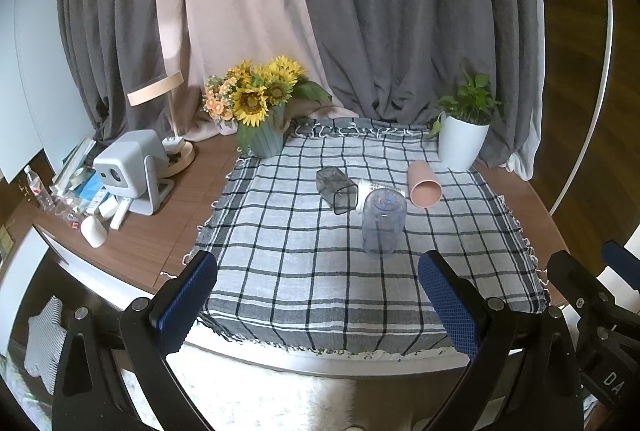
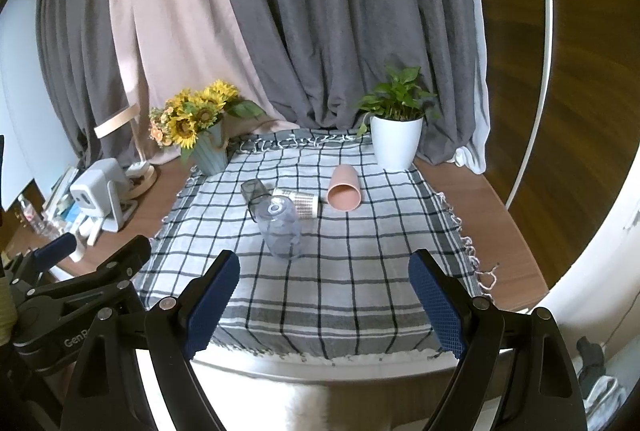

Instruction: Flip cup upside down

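Observation:
Several cups sit on the checked cloth (image 1: 304,271). A clear bluish cup (image 1: 382,221) stands upside down, base up; it also shows in the right wrist view (image 2: 282,227). Behind it a dark square cup (image 1: 336,189), a white patterned cup (image 1: 376,189) and a pink cup (image 1: 424,185) lie on their sides. In the right wrist view these are the dark cup (image 2: 254,193), the white cup (image 2: 298,202) and the pink cup (image 2: 344,188). My left gripper (image 1: 316,295) is open and empty, near the cloth's front edge. My right gripper (image 2: 324,295) is open and empty too, well short of the cups.
A sunflower vase (image 1: 262,139) stands at the cloth's back left, a white plant pot (image 1: 460,145) at the back right. A projector (image 1: 130,167), lamp (image 1: 160,91) and clutter fill the table's left side. Curtains hang behind. A white rug (image 1: 260,391) lies below the table edge.

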Motion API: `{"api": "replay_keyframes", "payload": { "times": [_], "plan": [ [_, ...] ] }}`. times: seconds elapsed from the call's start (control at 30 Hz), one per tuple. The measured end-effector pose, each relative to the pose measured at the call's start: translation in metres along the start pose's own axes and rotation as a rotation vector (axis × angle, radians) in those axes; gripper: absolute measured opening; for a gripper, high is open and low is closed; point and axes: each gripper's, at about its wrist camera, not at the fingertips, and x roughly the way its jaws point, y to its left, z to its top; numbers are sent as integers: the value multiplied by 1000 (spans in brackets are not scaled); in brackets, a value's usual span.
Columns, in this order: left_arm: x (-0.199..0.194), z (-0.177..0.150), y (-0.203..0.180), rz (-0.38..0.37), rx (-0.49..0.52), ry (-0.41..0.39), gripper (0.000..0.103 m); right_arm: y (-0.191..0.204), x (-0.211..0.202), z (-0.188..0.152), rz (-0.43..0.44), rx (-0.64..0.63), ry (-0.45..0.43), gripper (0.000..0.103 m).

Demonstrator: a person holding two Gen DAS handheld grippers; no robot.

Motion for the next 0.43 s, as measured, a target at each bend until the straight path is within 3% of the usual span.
{"api": "replay_keyframes", "payload": {
  "times": [0.43],
  "plan": [
    [4,2,1,-2,-2,3,102,-1,4,1,-3,2,6,86]
  ]
}}
